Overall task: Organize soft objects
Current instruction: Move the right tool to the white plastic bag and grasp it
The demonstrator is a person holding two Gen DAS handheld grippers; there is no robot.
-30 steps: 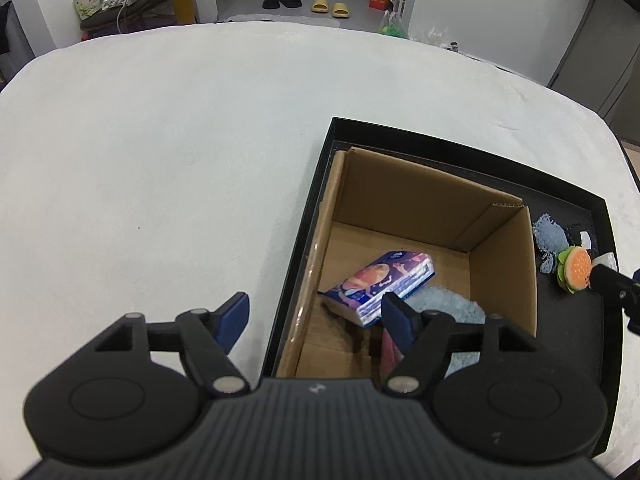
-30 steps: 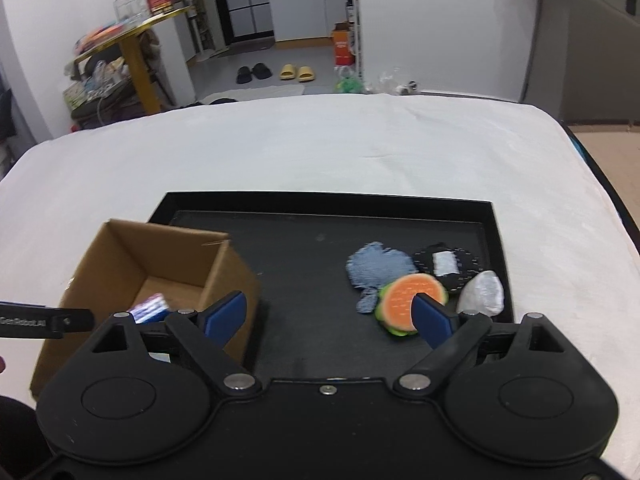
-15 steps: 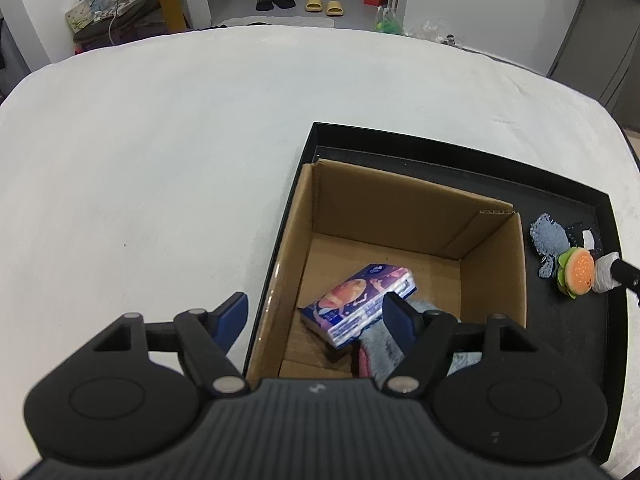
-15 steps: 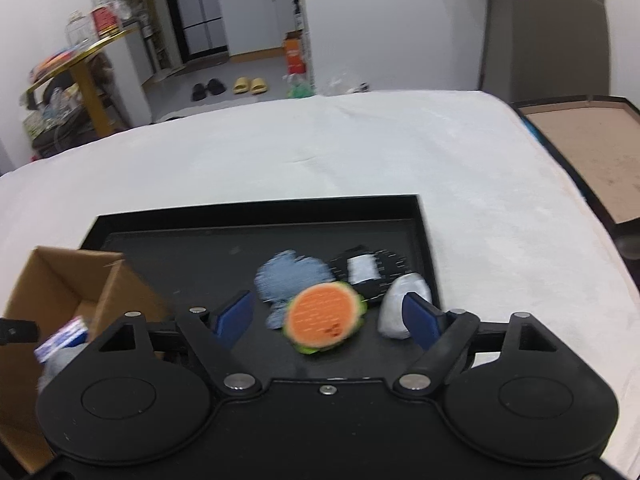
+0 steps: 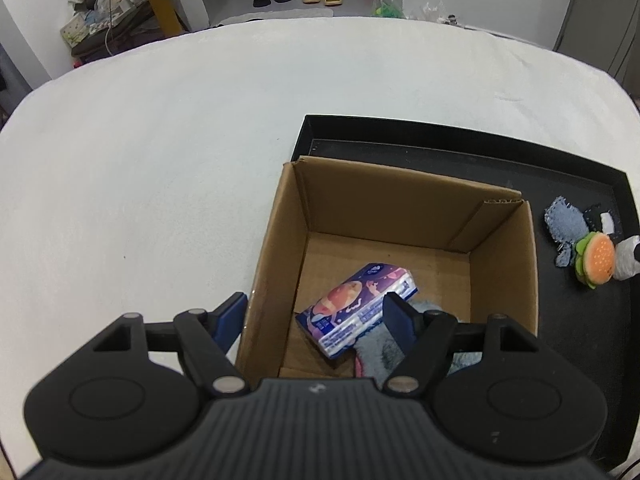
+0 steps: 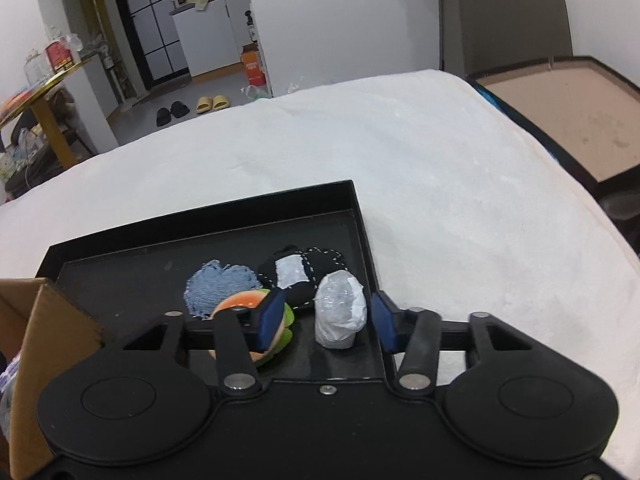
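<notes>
The white tablecloth (image 5: 160,160) covers the whole work surface and carries everything else. On it lies a shallow black tray (image 5: 440,148), seen in the right wrist view with its far right corner near the middle of the cloth (image 6: 352,192).

An open cardboard box (image 5: 400,200) stands in the left part of the tray, its flaps upright. Inside, on the box floor, a tissue pack (image 5: 356,312) with blue and orange print lies flat and at an angle. A fluffy grey-blue cloth (image 5: 376,352) lies beside and partly under the pack, toward the near right corner of the box.

The remaining soft objects sit in a cluster in the right part of the tray, outside the box. A denim patch (image 6: 220,284) lies flat. A black pouch (image 6: 304,276) with white stitching and a white label touches the patch on its right. A burger toy (image 6: 248,304), orange on top with a green edge, rests at the near edge of the patch. A white wrapped bundle (image 6: 340,312) stands just in front of the pouch.

The left gripper (image 5: 316,312) hangs over the near left wall of the box, its jaws wide apart and holding nothing. The right gripper (image 6: 326,322) has its jaws apart on either side of the bundle; a gap shows at each side. Its left pad overlaps the burger toy in this view; contact cannot be determined.
</notes>
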